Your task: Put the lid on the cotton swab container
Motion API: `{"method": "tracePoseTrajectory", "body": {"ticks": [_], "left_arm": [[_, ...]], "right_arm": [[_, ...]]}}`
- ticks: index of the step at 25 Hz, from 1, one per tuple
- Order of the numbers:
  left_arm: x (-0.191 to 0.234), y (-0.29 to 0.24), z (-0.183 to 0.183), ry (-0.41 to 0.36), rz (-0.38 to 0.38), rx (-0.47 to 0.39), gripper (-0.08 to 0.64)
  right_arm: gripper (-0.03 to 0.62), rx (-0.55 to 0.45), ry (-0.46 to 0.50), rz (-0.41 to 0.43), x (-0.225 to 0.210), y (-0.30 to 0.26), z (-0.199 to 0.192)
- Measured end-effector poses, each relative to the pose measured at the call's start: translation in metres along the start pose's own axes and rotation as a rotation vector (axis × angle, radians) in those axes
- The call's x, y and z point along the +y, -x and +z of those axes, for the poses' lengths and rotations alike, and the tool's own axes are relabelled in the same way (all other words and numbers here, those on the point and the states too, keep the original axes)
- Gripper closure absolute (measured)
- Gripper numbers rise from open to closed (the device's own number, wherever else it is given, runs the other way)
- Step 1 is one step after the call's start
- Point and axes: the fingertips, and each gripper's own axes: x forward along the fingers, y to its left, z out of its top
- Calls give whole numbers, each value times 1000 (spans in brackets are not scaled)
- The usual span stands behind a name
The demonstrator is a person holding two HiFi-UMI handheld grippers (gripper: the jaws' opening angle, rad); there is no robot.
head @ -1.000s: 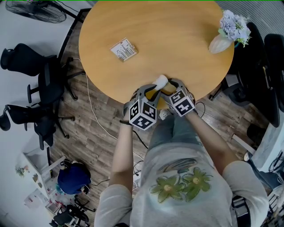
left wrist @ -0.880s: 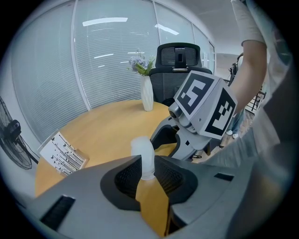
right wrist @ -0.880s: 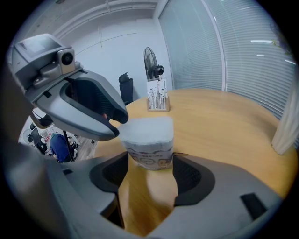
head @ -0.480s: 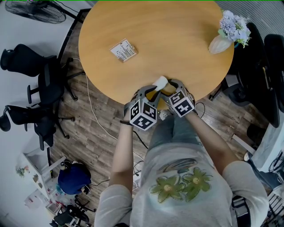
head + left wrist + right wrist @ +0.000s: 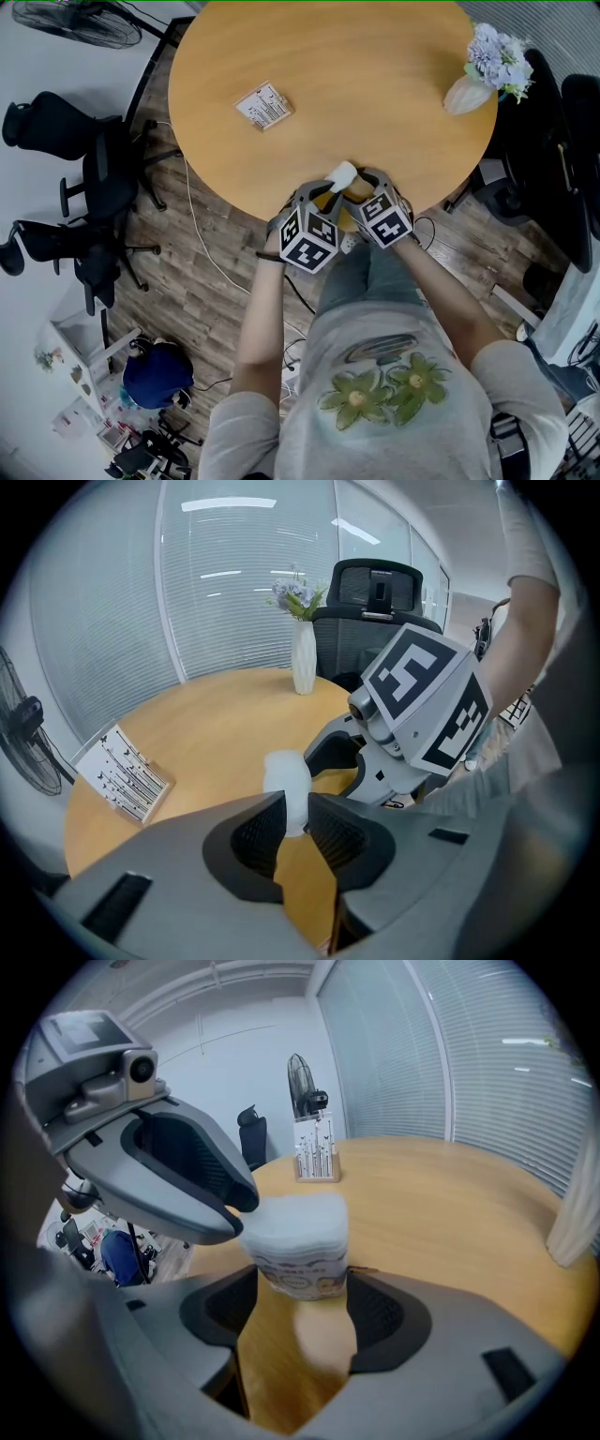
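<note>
The round worktop (image 5: pixel 375 94) carries a vase of flowers (image 5: pixel 473 84) and a printed card (image 5: pixel 262 105). At its near edge, the right tongs (image 5: pixel 302 1302) are spread wide and clamp the cotton swab container (image 5: pixel 300 1267) by its sides. The left tongs (image 5: pixel 295 808), set narrow, pinch the white lid (image 5: pixel 286 775), which sits on the container's top.

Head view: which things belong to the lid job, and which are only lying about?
Job: lid, cotton swab container, left tool, right tool.
Lying about: printed card, flower vase, fan, office chair.
</note>
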Motion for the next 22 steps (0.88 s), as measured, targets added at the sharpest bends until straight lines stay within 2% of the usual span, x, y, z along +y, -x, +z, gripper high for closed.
{"method": "tracePoseTrajectory", "body": {"ticks": [6,9,15,22], "left_arm": [[0,1,-1,-18,46,-99,480],[-1,4,0,-6,40,-118,480],[21,27,19,229,66,-270,480],[39,66,23,300,177,-324,492]], "right_arm": [[289,23,18,3,0,1,-2],[290,34,52,24,1,5,-3],[290,26,13,46,-2,24,4],[290,-51,-58,103,4,66,38]]}}
